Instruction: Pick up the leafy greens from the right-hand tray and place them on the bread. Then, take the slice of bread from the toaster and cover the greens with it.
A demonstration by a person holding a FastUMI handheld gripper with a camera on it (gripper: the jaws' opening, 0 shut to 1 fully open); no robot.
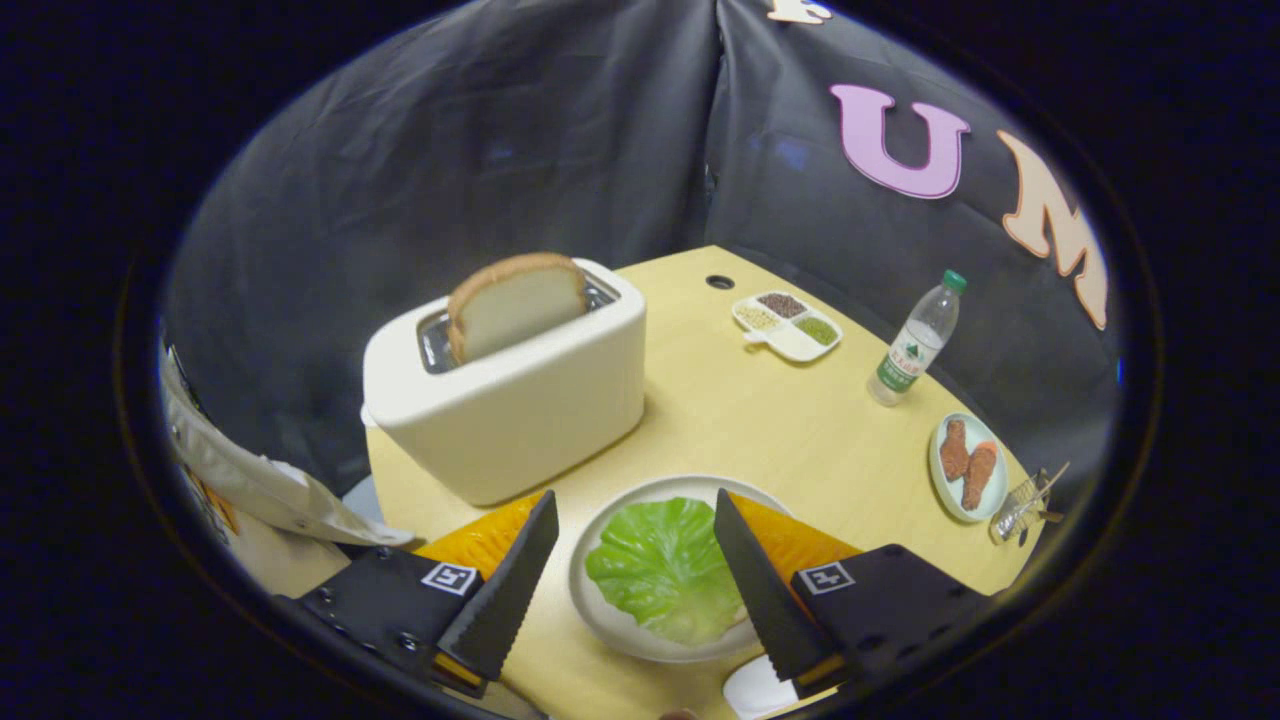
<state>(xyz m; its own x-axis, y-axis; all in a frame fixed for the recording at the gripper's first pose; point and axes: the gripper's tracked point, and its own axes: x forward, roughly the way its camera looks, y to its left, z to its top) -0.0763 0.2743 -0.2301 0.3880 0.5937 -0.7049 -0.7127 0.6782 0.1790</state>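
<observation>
Leafy greens [665,568]: one pale green leaf lying flat in a white plate [590,590], near edge of the table [740,410], between the fingers of the tool [637,555] and below them. Bread under the leaf: hidden, cannot tell whether present. Judged status: first step apparently complete or at its close, leaf resting untouched in the plate. Slice of bread [515,303]: upright in the slot of the cream toaster [505,385], far and left of the plate, well apart from the tool; second step not yet done. Tool: spread wide, nothing held, fingers clear of the leaf on either side; poised above the plate, tilted downward, aimed toward the toaster and the far side of the table. Orange mat or tray [480,540]: beneath the plate, showing on both sides of it behind the fingers. Other items, right half of the table: divided snack dish [788,325] far, water bottle [915,340] beyond it to the right, small plate with fried pieces [968,468] near the right edge, small wire basket [1025,505] just beside it. Remaining work, as judged: reach to toaster, grip slice, carry back, lay over leaf.
</observation>
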